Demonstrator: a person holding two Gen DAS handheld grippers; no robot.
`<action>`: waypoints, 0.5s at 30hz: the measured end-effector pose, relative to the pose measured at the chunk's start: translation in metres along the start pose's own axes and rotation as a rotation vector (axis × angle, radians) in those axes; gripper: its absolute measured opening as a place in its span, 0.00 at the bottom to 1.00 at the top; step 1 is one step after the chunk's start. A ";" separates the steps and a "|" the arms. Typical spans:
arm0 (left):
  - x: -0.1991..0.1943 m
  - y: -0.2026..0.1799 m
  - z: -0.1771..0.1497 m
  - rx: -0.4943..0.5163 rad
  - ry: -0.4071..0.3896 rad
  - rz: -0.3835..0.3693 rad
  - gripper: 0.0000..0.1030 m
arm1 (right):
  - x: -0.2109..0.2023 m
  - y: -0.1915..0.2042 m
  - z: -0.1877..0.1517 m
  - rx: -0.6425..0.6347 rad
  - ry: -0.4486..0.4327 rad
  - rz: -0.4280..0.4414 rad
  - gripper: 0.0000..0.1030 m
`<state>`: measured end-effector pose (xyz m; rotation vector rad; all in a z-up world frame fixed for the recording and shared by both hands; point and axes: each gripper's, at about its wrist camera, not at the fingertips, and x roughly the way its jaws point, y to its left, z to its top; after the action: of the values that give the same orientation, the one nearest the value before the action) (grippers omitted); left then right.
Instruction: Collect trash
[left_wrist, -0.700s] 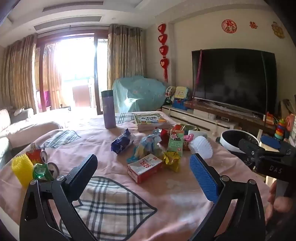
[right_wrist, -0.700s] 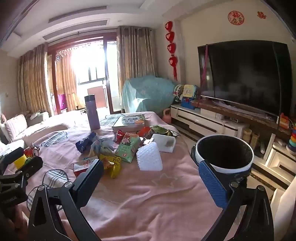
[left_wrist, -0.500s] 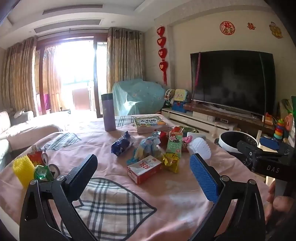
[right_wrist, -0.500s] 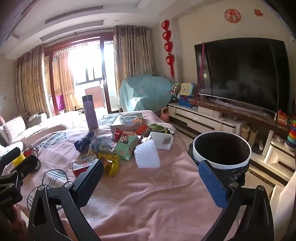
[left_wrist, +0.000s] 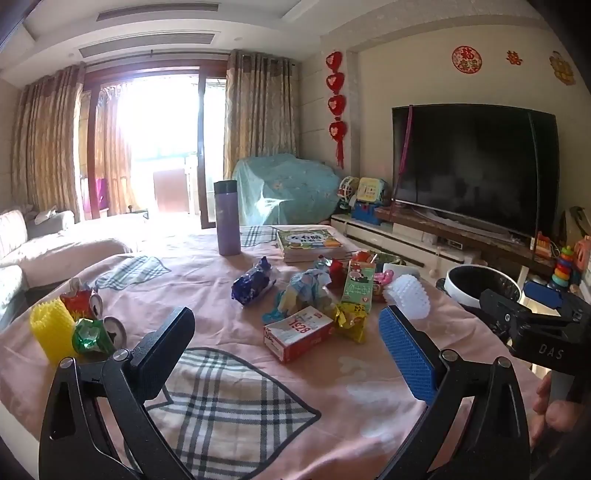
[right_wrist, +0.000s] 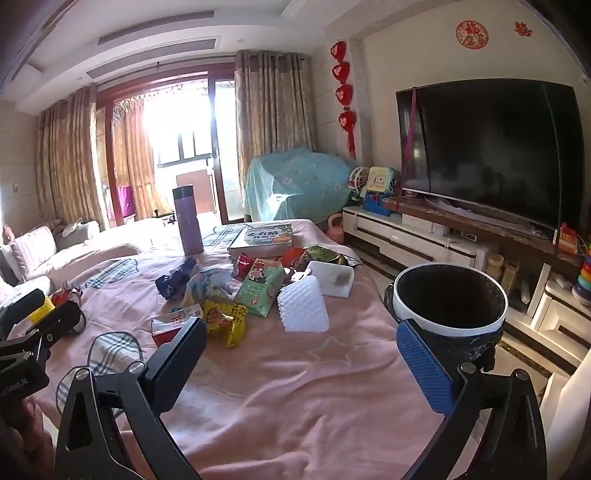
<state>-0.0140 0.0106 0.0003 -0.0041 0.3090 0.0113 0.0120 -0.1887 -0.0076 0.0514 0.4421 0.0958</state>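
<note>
- the left gripper (left_wrist: 284, 347) is hovering over the near part of the pink-covered table (left_wrist: 369, 384), its fingers spread wide apart and holding nothing.
- the right gripper (right_wrist: 301, 363) is hanging over bare cloth nearer the table's right edge, its fingers likewise wide apart and empty.
- the trash is lying in a loose heap mid-table, ahead of both grippers: a red and white carton (left_wrist: 298, 331), a yellow wrapper (left_wrist: 351, 320), a green carton (left_wrist: 357, 282), a blue wrapper (left_wrist: 253, 282) and a white foam net (right_wrist: 303, 304).
- the red and white carton is sitting nearest, straight ahead between the left fingers, its long axis running slantwise across them, so the left gripper looks better placed for it.
- the bin (right_wrist: 448, 301) is standing just off the table's right edge, close to the right gripper; the foam net is lying between heap and bin.
- open cloth is lying ahead of both grippers, so neither approach seems blocked.
</note>
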 end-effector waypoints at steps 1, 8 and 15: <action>0.000 0.000 0.000 -0.001 0.000 0.001 0.99 | 0.000 0.000 0.000 -0.001 0.000 -0.001 1.00; -0.001 0.002 -0.001 -0.004 0.000 0.004 0.99 | -0.003 0.001 0.000 0.019 -0.004 0.021 1.00; 0.000 0.004 -0.002 -0.008 0.002 0.009 0.99 | -0.003 0.003 -0.001 0.011 -0.004 0.031 1.00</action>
<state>-0.0147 0.0145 -0.0013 -0.0107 0.3115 0.0220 0.0088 -0.1856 -0.0065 0.0694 0.4380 0.1234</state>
